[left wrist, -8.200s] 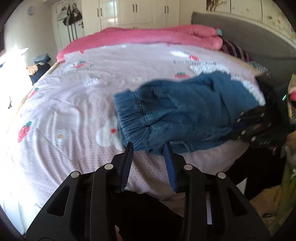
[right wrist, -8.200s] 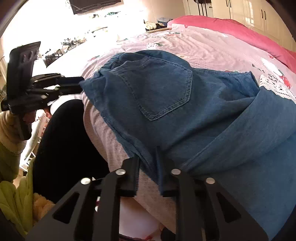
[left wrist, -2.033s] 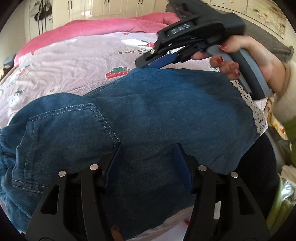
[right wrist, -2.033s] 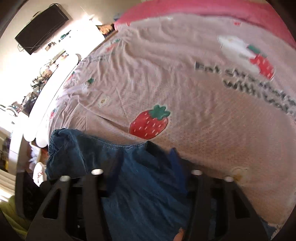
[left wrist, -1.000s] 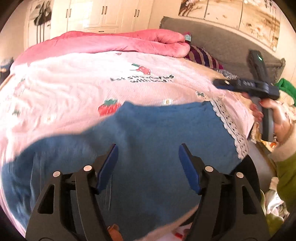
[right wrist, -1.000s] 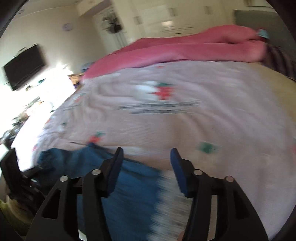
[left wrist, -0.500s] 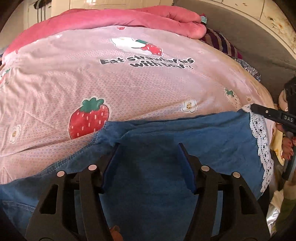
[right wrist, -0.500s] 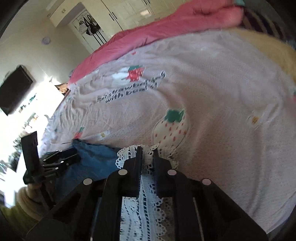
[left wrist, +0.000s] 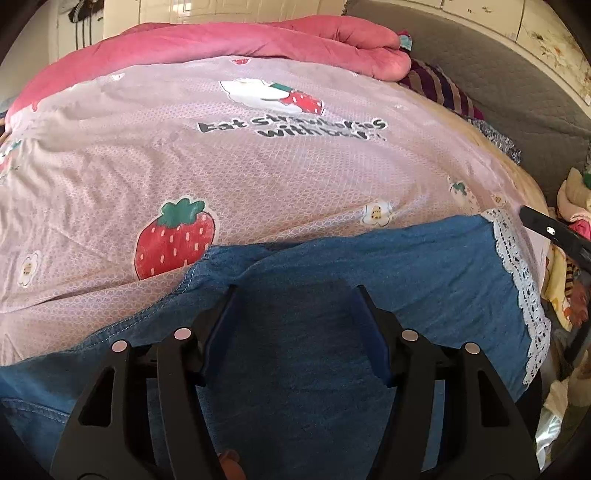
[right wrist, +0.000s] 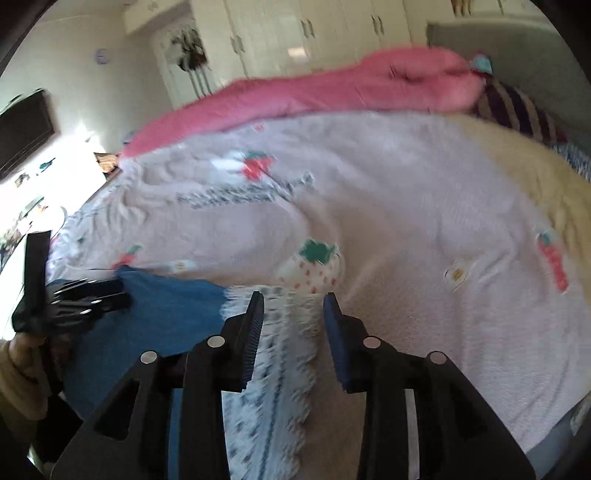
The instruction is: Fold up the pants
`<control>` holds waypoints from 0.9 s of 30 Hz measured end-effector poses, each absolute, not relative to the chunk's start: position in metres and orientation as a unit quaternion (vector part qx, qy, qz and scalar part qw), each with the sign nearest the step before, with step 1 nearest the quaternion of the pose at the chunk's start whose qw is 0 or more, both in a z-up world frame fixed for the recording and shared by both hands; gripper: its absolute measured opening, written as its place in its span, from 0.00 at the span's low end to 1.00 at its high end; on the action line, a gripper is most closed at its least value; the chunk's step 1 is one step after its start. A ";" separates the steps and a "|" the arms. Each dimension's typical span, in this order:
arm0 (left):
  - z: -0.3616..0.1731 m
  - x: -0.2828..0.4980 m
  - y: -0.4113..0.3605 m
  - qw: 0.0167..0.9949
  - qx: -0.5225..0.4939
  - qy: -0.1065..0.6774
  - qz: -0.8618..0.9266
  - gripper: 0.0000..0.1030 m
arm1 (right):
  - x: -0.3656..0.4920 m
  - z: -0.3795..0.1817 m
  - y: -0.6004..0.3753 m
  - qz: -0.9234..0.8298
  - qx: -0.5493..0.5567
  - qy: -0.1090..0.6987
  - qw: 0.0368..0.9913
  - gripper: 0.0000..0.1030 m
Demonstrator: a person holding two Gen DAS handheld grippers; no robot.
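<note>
Blue denim pants (left wrist: 424, 280) with a white lace hem (left wrist: 517, 266) lie flat along the near edge of the bed. My left gripper (left wrist: 295, 299) hangs low over the middle of the denim, jaws wide apart and nothing pinched between them. My right gripper (right wrist: 293, 299) is over the lace hem (right wrist: 284, 354) at the pant leg's end. Its jaws are opening, with the lace lying loose under the gap and the pads off it. The left wrist view shows the right gripper's tip (left wrist: 546, 230) at the far right. The right wrist view shows the left gripper (right wrist: 74, 299) on the denim (right wrist: 166, 314).
The bed carries a pink strawberry-print sheet (left wrist: 258, 177) with a rolled pink blanket (left wrist: 240, 44) at its far side and a striped pillow (left wrist: 439, 88) by the grey headboard (left wrist: 498, 74). Loose clothes (left wrist: 569, 266) are piled off the bed's right edge. White wardrobes (right wrist: 295, 33) stand behind.
The right gripper, shut on the lace hem half a second ago, now has its jaws apart and has drawn back slightly. The left gripper came low over the denim and has since held still.
</note>
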State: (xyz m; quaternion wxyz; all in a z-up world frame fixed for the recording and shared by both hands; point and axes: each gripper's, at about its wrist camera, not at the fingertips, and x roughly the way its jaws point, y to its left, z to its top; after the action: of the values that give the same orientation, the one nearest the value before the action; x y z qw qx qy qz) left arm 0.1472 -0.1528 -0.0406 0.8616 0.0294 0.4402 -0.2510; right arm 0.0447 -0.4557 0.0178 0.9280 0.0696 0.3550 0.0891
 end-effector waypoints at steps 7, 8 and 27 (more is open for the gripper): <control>-0.014 0.112 -0.137 0.885 0.020 0.398 -0.240 0.57 | 0.009 0.010 -0.401 0.174 0.028 0.380 0.908 0.34; -0.012 0.103 -0.134 0.889 0.025 0.392 -0.236 0.58 | 0.006 0.005 -0.395 0.173 0.015 0.385 0.906 0.37; -0.028 0.063 -0.110 0.899 0.043 0.396 -0.182 0.81 | 0.003 -0.013 -0.401 0.139 0.052 0.413 0.898 0.53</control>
State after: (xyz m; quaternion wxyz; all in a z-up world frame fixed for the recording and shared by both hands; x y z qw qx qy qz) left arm 0.0632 -0.1101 -0.0278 0.8989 0.0433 0.3962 -0.1822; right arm 0.0030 -0.4010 -0.0127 0.8985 0.0515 0.4132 0.1389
